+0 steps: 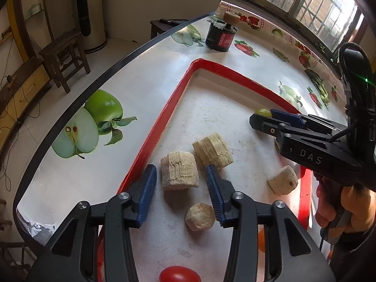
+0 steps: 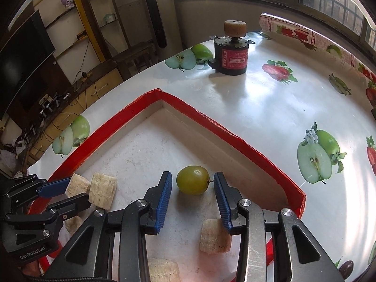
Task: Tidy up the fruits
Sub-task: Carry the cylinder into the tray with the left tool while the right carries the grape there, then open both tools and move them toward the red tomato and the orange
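A red-rimmed tray (image 1: 164, 117) (image 2: 235, 138) lies on the table and holds several pale sugarcane chunks and a green grape. In the left wrist view my left gripper (image 1: 179, 178) is open, its blue pads on either side of one chunk (image 1: 179, 171), apart from it. Another chunk (image 1: 212, 150) lies just behind, one (image 1: 199, 216) below, one (image 1: 283, 179) to the right. In the right wrist view my right gripper (image 2: 192, 184) is open around the green grape (image 2: 192, 179), which rests on the tray floor. A red tomato (image 1: 179, 275) shows at the bottom edge.
A black and red motor (image 2: 231, 56) with a tan wheel on top stands on the fruit-print tablecloth beyond the tray. A dark plum (image 2: 346, 268) lies on the table at the lower right. The table edge (image 1: 94, 89) drops to the floor with a stool on the left.
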A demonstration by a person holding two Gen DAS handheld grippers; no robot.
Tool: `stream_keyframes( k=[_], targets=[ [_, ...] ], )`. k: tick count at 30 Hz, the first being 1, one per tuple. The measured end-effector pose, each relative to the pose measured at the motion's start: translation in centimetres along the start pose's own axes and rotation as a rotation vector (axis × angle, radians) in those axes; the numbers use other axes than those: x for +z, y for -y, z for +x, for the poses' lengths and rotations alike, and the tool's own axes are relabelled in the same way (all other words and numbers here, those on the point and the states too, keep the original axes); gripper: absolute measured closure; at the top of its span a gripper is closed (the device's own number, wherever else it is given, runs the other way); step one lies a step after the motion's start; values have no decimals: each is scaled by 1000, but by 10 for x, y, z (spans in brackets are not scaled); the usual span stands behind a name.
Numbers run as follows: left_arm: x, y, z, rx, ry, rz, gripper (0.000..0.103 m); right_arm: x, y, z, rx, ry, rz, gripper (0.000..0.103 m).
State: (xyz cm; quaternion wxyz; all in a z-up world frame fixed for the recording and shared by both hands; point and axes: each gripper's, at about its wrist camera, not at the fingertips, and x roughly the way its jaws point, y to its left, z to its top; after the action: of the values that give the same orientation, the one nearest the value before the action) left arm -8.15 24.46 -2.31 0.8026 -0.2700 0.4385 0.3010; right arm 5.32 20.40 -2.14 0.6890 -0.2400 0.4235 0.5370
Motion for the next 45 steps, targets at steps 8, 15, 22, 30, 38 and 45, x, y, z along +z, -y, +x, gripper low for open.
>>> stream_keyframes(
  k=[8,15,22,30,38,45],
  targets=[
    [-7,12,-17,14,43,17,50,-10,6,-39,12,63,22,52],
    [-16,21,-32,0,61,32,50,-30,9,-81,17,120,35,50],
    [-26,32,-46,-19,79,44,50,-58,16,-115,9,155,60,49],
    [-38,51,-58,-47,88,75,50,-92,29,-145,-8,177,110,49],
    [-46,77,-69,-85,97,114,50,-127,45,-171,-39,197,158,49],
    [-55,107,-71,-114,89,164,50,-157,65,-194,-76,214,205,48]
  ],
)
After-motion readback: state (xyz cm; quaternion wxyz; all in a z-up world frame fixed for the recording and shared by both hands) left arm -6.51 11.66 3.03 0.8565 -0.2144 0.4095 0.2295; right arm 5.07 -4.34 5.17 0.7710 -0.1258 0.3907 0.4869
